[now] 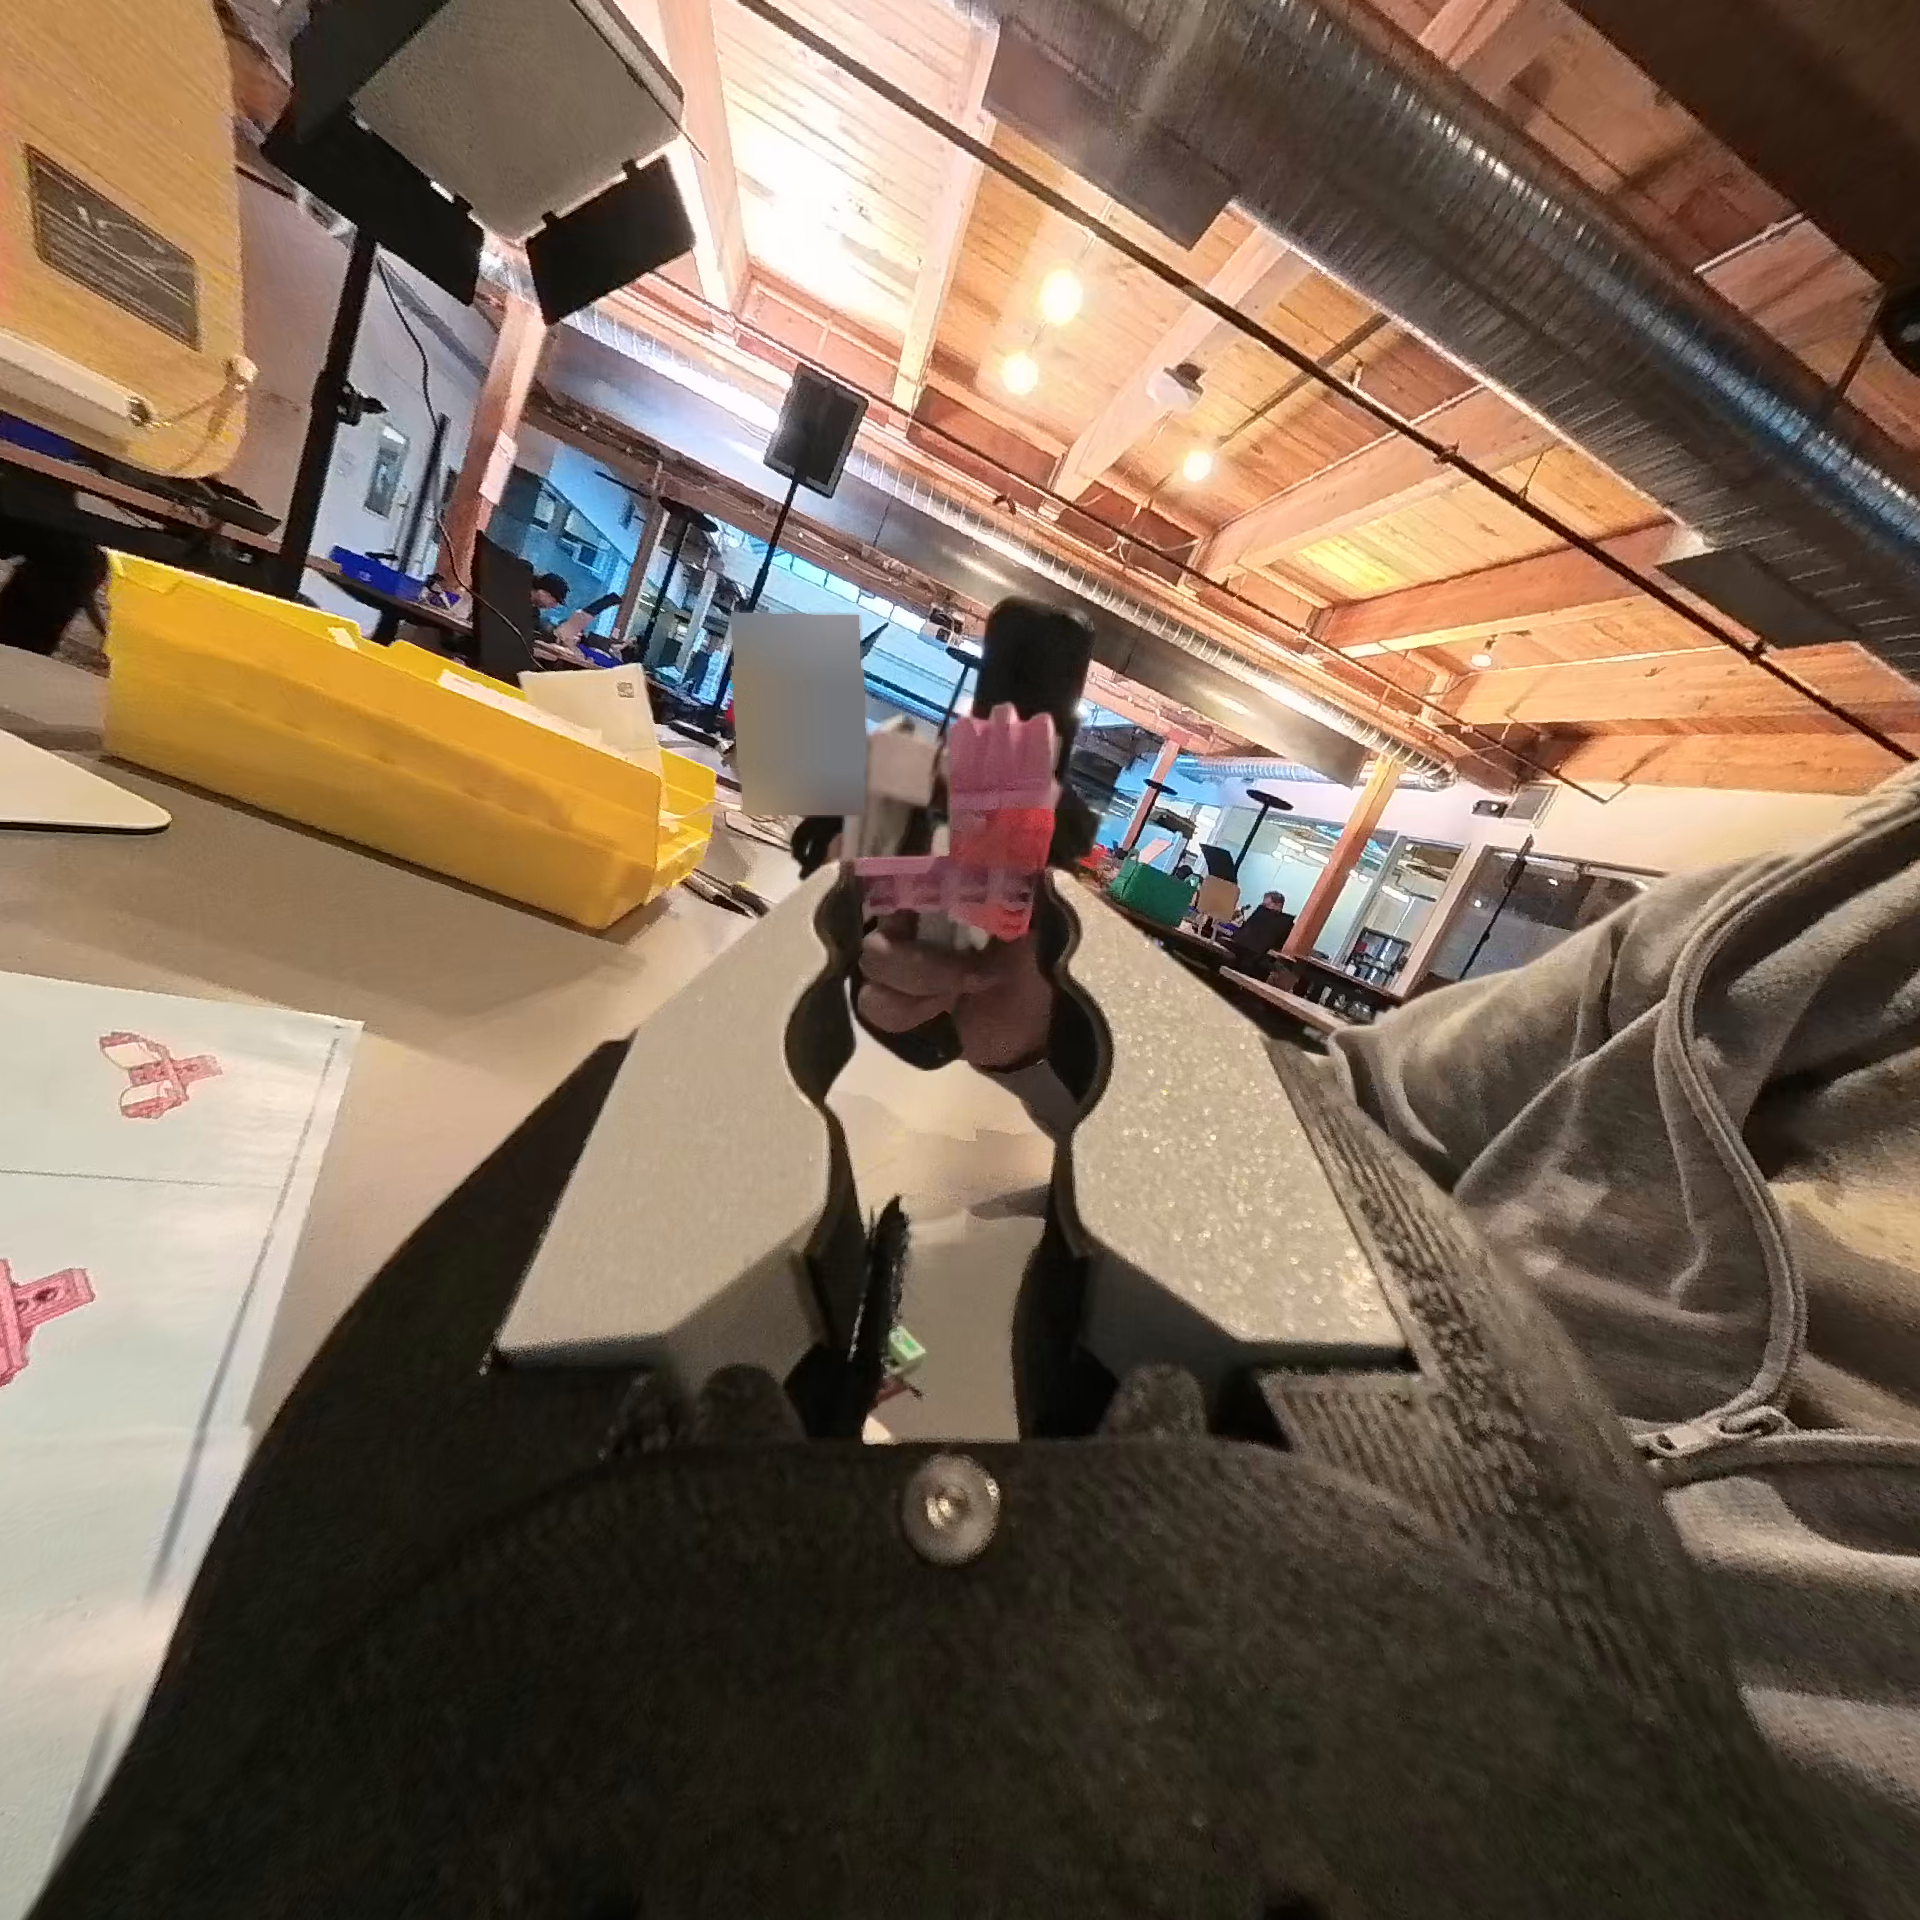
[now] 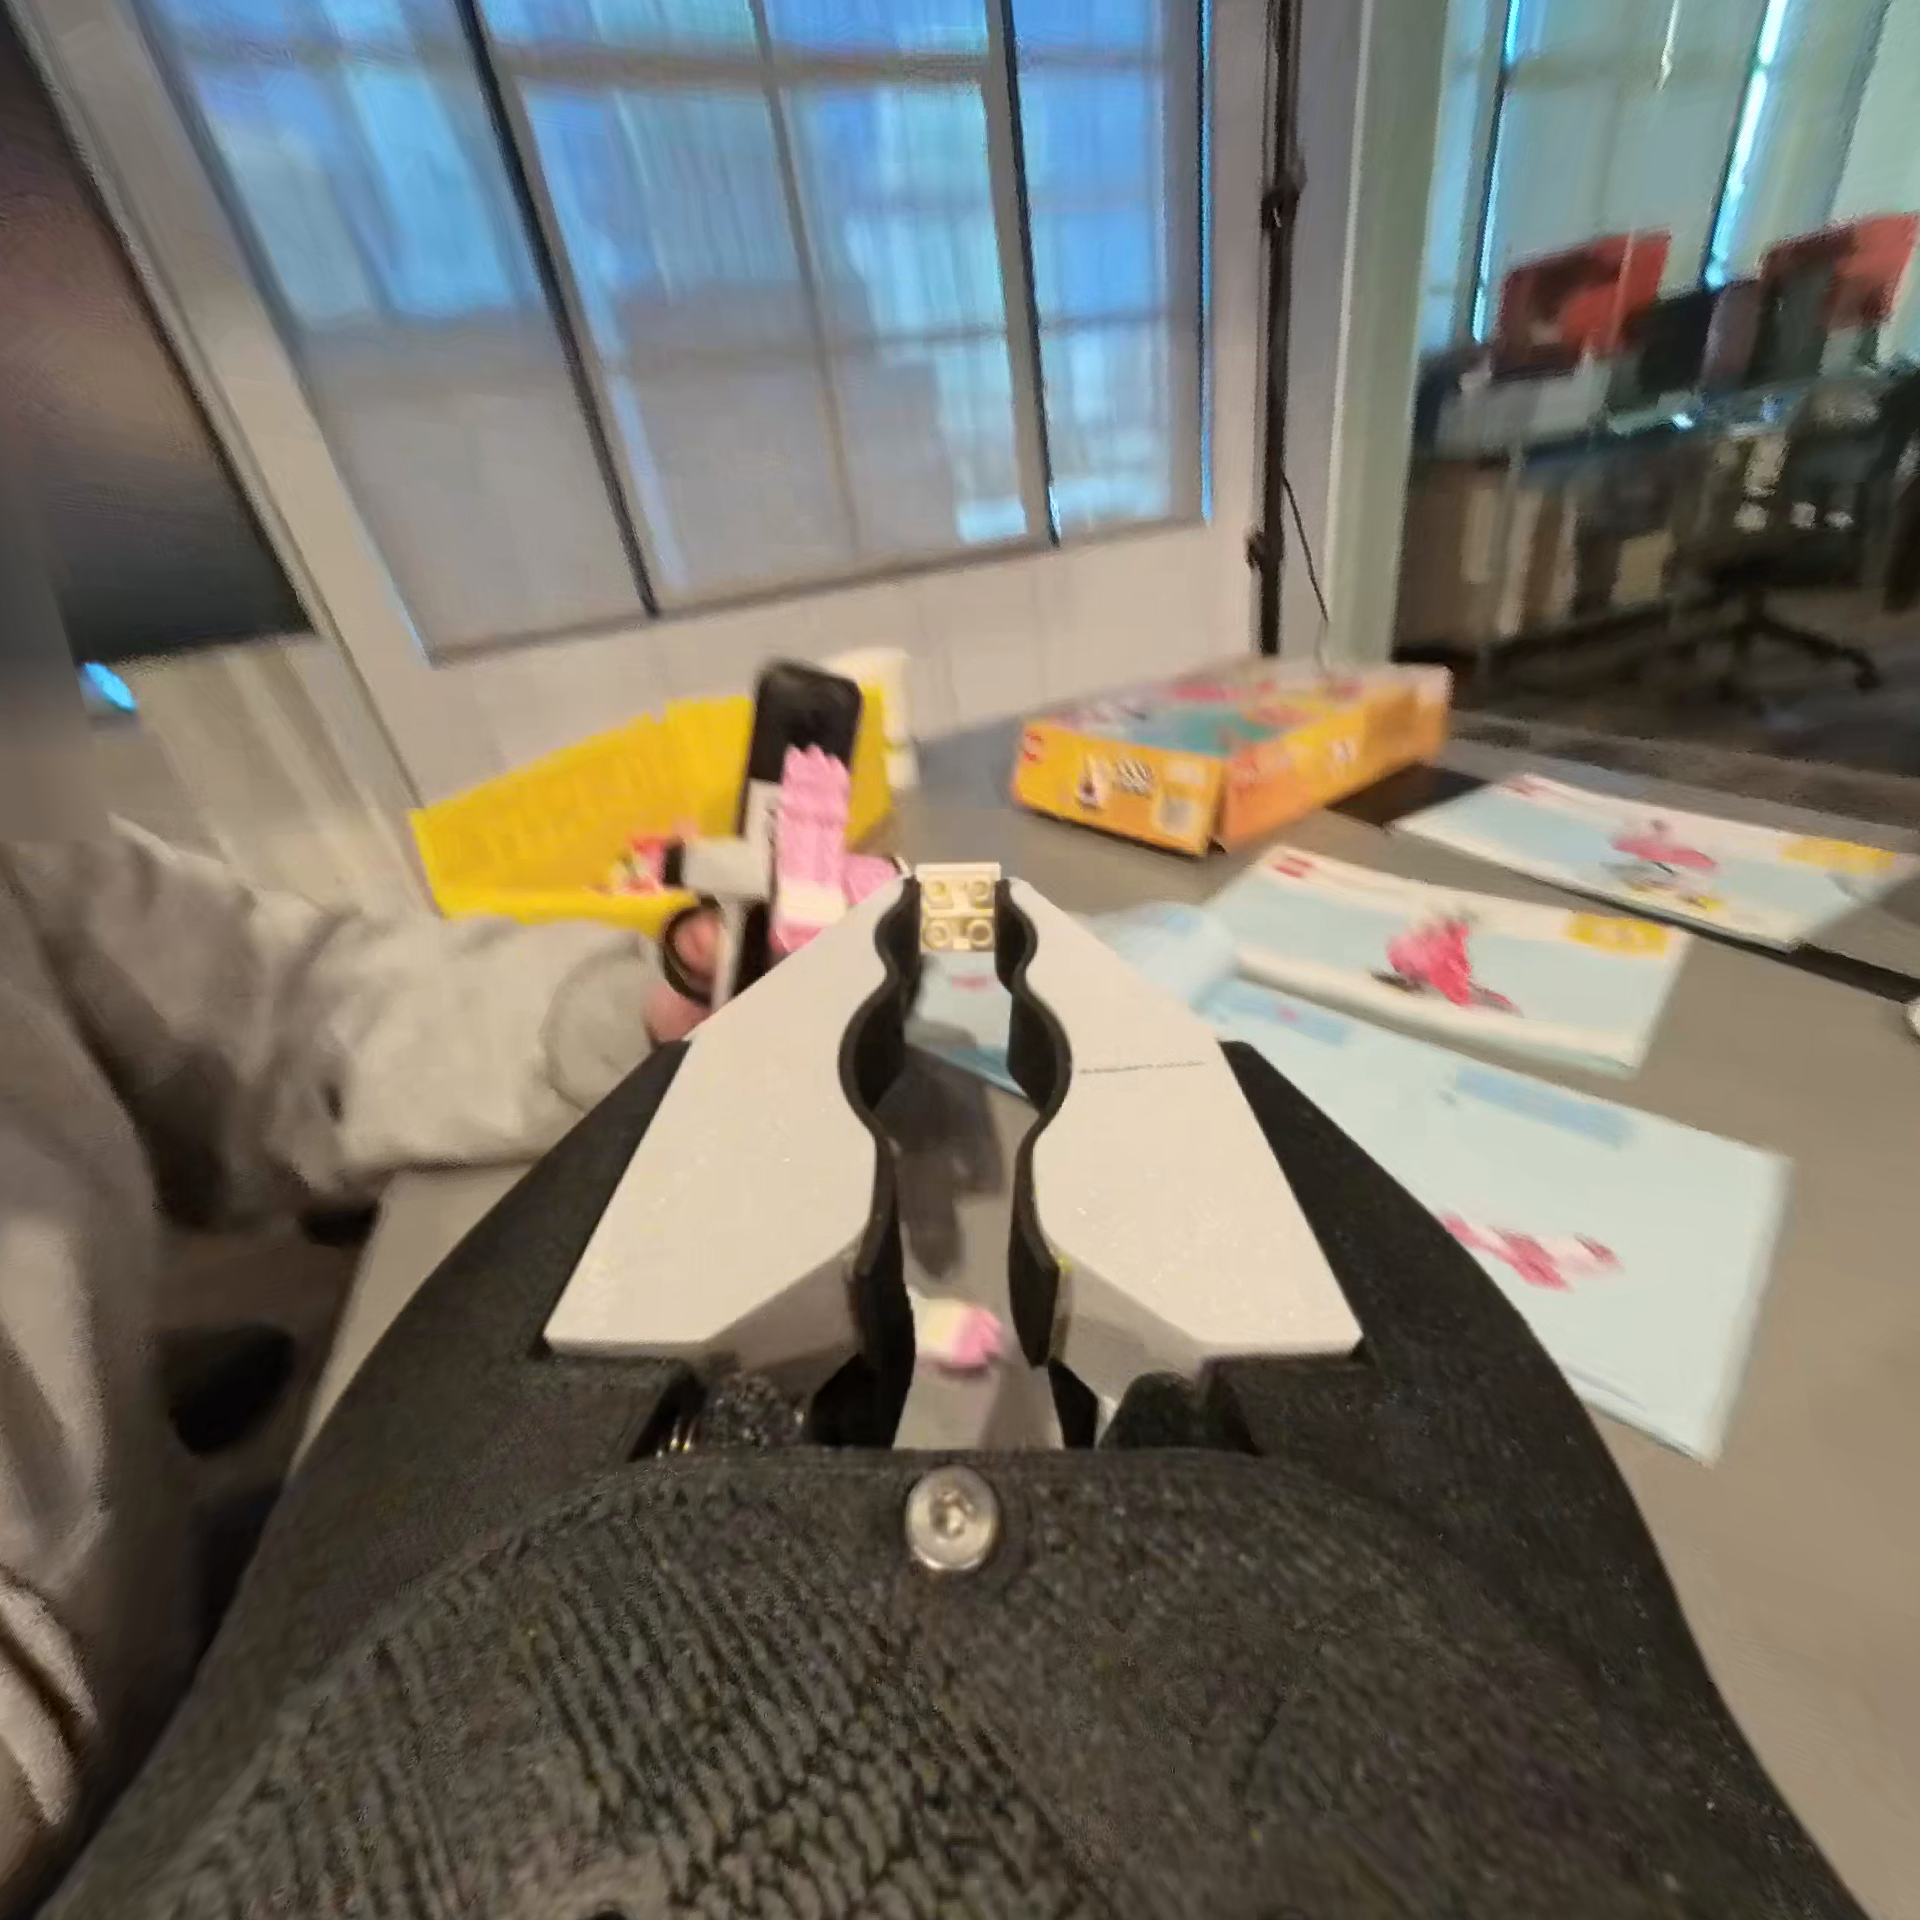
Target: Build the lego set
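Left tongs [image 1: 943, 902] are squeezed shut on a pink and red lego build [image 1: 982, 831]. It sticks up from the tips, with a white part on its left side. Right tongs [image 2: 958, 902] pinch a small cream lego plate [image 2: 958, 909] at the very tips, with its round bumps facing the camera. From the right wrist view, the other tongs are off to the left, holding up the pink build [image 2: 810, 852] in front of a yellow bin [image 2: 561, 831]. A grey sleeve [image 2: 364, 997] reaches in from the left. On the grey surface [image 2: 1766, 1507] lie pale blue instruction sheets [image 2: 1455, 966] with pink pictures. An orange lego box [image 2: 1236, 758] sits near the far edge. A small pink and white piece [image 2: 961, 1340] lies on the surface, seen between the right tongs.
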### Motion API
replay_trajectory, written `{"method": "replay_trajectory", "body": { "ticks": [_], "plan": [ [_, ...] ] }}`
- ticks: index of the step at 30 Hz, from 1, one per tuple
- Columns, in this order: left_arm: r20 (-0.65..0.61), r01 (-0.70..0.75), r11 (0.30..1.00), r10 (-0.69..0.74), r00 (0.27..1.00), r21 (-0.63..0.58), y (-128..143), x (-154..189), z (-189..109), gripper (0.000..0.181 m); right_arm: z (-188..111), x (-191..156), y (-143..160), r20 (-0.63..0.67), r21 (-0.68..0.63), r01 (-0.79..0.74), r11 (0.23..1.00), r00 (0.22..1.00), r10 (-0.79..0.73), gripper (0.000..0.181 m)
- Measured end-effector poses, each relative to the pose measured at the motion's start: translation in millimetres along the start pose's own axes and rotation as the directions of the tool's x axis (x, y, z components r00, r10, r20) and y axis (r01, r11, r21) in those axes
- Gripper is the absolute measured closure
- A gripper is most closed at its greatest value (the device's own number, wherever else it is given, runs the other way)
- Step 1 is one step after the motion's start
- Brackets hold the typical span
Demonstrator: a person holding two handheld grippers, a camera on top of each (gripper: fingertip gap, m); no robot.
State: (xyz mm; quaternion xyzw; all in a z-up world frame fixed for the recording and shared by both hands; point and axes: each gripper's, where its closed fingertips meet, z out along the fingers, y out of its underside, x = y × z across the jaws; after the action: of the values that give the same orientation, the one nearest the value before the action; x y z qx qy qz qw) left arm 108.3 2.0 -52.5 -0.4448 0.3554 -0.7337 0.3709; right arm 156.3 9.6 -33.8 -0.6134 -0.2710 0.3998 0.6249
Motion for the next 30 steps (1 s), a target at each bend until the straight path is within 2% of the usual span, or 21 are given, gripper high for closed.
{"method": "replay_trajectory", "body": {
  "ticks": [7,13,17,30],
  "plan": [
    [-0.086,0.039,0.999,-0.036,0.996,0.028,-2.0,21.6,7.9,0.149,30.3,-48.5,-7.8,0.221,0.071,-0.12,0.99,0.97,0.102,0.169],
    [-0.136,0.083,0.994,-0.073,0.988,0.07,-8.1,27.5,6.9,0.149,31.3,-53.8,-9.0,0.276,0.127,-0.171,0.977,0.952,0.131,0.169],
    [-0.154,0.122,0.99,-0.109,0.982,0.073,-4.3,28.0,9.4,0.149,33.3,-53.9,-5.7,0.266,0.141,-0.179,0.974,0.954,0.137,0.169],
    [-0.202,0.126,0.982,-0.096,0.975,0.141,-18.7,35.0,5.2,0.149,29.6,-58.7,-7.6,0.304,0.172,-0.23,0.958,0.937,0.171,0.17]
  ]
}}
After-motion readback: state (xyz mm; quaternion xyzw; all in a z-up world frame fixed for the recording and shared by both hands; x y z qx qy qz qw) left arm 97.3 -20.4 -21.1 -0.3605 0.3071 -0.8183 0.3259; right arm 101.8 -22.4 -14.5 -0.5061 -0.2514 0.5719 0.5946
